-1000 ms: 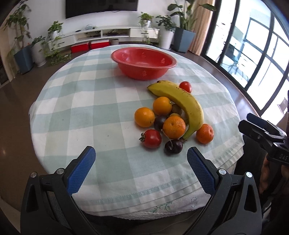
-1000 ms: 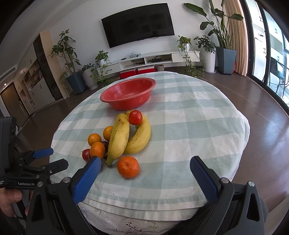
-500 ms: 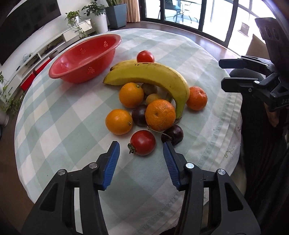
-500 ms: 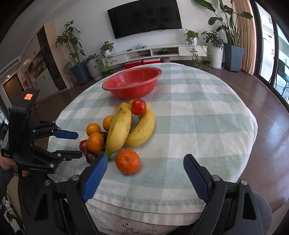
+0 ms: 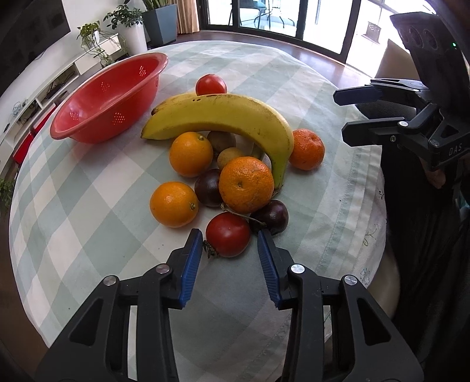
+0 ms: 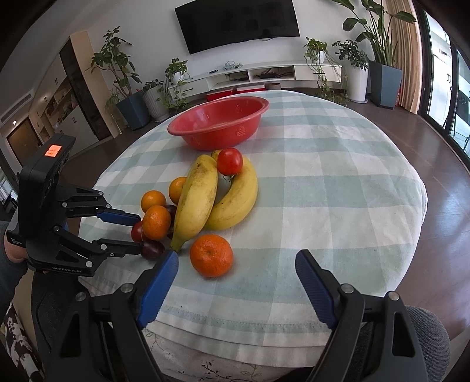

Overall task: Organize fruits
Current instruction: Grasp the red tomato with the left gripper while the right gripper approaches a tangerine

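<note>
- Left gripper [image 5: 230,246] held low over the near edge of the worktop [image 5: 88,205], pointing into the fruit pile; jaws at a narrow gap, one blue pad [image 5: 191,261] on each side of the near tomato [image 5: 228,234], not yet pressing it.
- Seen from the right wrist view, the left gripper [image 6: 138,232] comes in from 9 o'clock, level with the cloth.
- Right gripper [image 6: 236,264] hovers at the 6 o'clock edge, jaws wide, nothing between them; the lone tangerine [image 6: 211,255] lies just ahead of its left pad.
- Fruit pile at mid-worktop: big banana [image 5: 229,117] arching over two oranges [image 5: 191,154], a tangerine [image 5: 246,184], two dark plums [image 5: 271,216] and small brownish fruits [image 5: 226,141]. A second tomato [image 6: 229,161] rests on the bananas at the far side.
- Red colander bowl [image 6: 218,123] stands at 12 o'clock beyond the pile, apart from it.
- Worktop is round, under a pale green-and-white checked cloth [image 6: 323,191]. Room: wall TV [image 6: 238,23], low white shelf unit [image 6: 273,73], potted plants [image 6: 382,44], dark wood floor [image 6: 440,191].
- Versus half a second back: left gripper has advanced so its pads now flank the near tomato, gap narrower; right gripper has eased slightly nearer the lone tangerine, opening unchanged. Fruit has not moved.
</note>
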`<state>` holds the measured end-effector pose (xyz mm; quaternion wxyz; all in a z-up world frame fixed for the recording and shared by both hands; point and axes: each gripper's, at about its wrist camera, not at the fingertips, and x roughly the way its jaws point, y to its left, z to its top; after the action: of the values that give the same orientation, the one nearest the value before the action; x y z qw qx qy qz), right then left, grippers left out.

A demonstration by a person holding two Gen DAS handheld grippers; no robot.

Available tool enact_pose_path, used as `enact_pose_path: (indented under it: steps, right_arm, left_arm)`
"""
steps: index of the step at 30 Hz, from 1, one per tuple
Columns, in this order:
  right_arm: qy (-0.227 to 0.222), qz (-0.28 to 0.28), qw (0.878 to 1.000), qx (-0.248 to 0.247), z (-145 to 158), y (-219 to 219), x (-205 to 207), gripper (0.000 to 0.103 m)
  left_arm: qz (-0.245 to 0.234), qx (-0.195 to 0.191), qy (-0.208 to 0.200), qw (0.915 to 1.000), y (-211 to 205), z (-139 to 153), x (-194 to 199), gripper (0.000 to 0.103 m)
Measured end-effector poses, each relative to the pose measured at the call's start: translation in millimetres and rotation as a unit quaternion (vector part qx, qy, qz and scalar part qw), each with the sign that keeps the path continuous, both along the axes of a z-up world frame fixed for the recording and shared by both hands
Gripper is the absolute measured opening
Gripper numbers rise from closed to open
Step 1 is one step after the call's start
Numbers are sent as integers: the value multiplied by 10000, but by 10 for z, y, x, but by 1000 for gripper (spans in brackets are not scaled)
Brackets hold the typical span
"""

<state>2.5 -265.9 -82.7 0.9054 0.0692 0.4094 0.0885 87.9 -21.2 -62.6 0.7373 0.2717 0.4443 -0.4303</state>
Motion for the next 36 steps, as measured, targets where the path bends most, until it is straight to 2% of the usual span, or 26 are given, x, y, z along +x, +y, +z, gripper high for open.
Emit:
enact_pose_path:
  steps: [5, 11, 16, 20, 25, 29, 36]
  right_arm:
    - [34, 1, 10000, -6, -19, 0, 4, 85]
    - [83, 18, 10000, -20, -45, 13, 21, 85]
    - [143, 29, 9999, -37, -65, 18, 43, 85]
    - [185, 45, 9998, -65, -87, 32, 57, 85]
    - [225, 50, 9997, -96, -96, 49, 68, 85]
    - [252, 68, 9996, -127, -109, 72, 80, 85]
    - [292, 153, 9990, -302, -133, 150, 120, 85]
  left_arm:
    - [-213, -107, 76, 9997, 3, 38, 60, 37]
    - [-614, 69, 85, 9981, -59, -4, 28, 38]
    - [-617, -84, 167, 9979, -46, -5, 76, 38]
    - [-773, -79, -2, 9970, -64, 7, -1, 38]
    - [-927, 6, 101, 9956, -76, -47, -42, 37]
    - [-902, 70, -47, 9959, -56, -85, -92, 31]
    - [-718, 26, -118, 9973, -21, -90, -110, 30]
